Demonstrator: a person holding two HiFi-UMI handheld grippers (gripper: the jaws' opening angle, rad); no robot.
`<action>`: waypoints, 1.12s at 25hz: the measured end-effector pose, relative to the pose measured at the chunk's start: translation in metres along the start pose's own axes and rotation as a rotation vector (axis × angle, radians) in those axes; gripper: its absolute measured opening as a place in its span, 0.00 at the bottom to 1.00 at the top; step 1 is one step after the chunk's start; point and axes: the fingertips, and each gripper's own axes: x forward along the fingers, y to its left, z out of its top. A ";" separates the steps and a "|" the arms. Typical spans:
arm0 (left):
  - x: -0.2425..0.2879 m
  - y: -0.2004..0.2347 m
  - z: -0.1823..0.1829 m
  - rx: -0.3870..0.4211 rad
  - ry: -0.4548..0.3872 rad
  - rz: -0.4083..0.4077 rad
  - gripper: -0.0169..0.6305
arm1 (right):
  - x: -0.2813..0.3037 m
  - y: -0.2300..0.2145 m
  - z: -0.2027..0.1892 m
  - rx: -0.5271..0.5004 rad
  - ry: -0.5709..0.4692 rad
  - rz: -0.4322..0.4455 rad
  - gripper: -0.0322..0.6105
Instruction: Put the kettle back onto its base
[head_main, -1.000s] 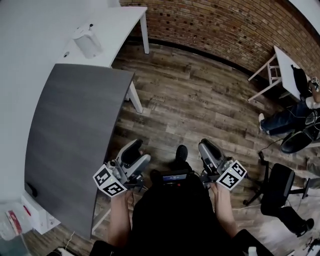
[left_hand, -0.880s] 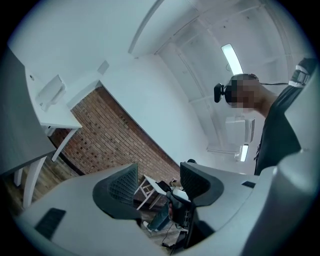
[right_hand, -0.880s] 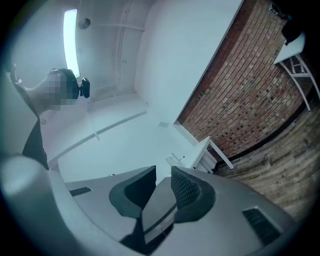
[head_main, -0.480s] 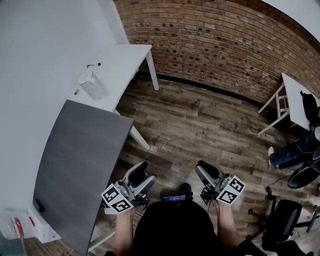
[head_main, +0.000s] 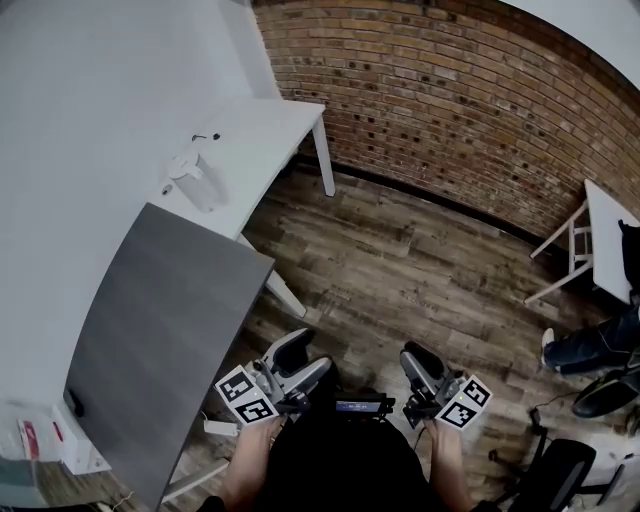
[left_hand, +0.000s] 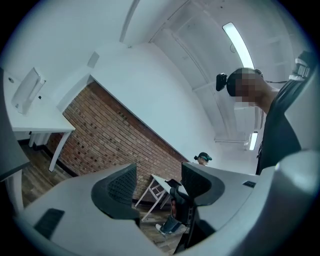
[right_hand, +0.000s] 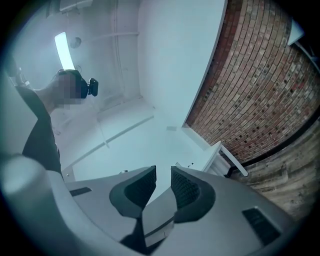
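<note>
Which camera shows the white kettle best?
The head view: the kettle stands whole on the white table, seen from above. The left gripper view catches it at the picture's edge; the right gripper view doesn't show it clearly.

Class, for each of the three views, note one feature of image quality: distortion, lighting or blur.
Head view: fisheye curves the brick wall; light soft and even. Left gripper view: dark circular corners; the ceiling light glares white. Right gripper view: same dark corners, bluish cast, another ceiling lamp blown out.
</note>
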 end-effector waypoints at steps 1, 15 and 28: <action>0.006 0.005 0.001 -0.006 -0.001 -0.010 0.46 | 0.004 -0.004 0.003 -0.007 0.004 -0.003 0.17; 0.080 0.131 0.075 -0.049 -0.114 -0.101 0.46 | 0.119 -0.089 0.080 -0.116 0.056 -0.090 0.17; 0.072 0.228 0.130 -0.078 -0.176 -0.003 0.46 | 0.224 -0.122 0.082 -0.118 0.142 -0.061 0.17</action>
